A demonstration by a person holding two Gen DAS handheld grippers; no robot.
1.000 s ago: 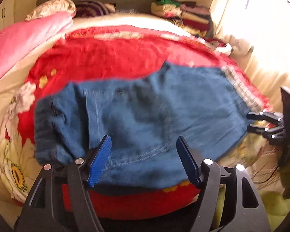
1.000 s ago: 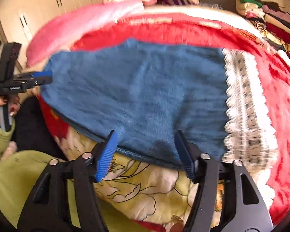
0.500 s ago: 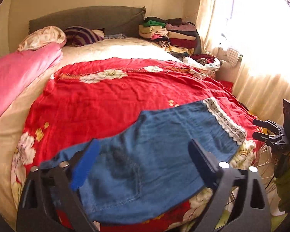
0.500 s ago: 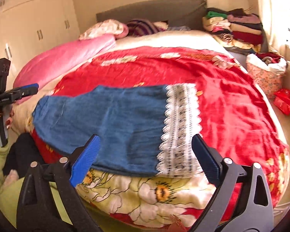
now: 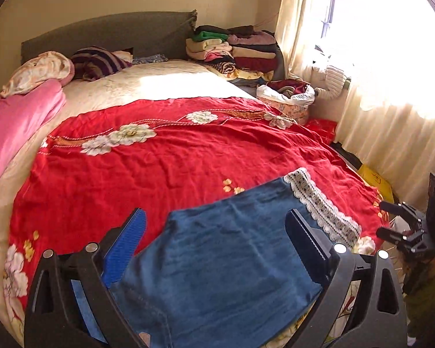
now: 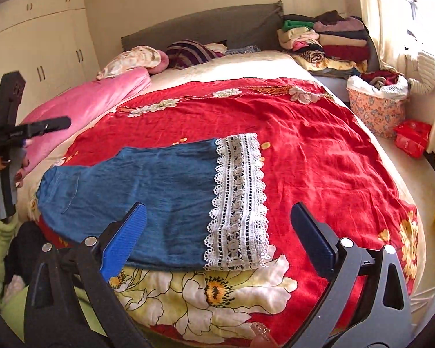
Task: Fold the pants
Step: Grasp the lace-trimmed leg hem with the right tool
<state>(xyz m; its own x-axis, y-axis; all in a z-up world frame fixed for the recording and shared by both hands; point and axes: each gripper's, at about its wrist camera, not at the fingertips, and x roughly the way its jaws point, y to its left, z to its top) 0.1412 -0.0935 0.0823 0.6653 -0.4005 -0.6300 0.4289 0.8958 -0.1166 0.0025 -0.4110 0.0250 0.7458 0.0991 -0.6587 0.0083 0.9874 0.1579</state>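
On the red bedspread [image 6: 319,150] (floral-edged) lie folded denim pants [image 6: 148,191].

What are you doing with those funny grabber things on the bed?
A person is folding a pair of blue pants with a white lace hem on the red flowered bedspread. The pants lie flat and folded near the bed's edge. Both tongs, the left and the right, are open above the pants and hold nothing.
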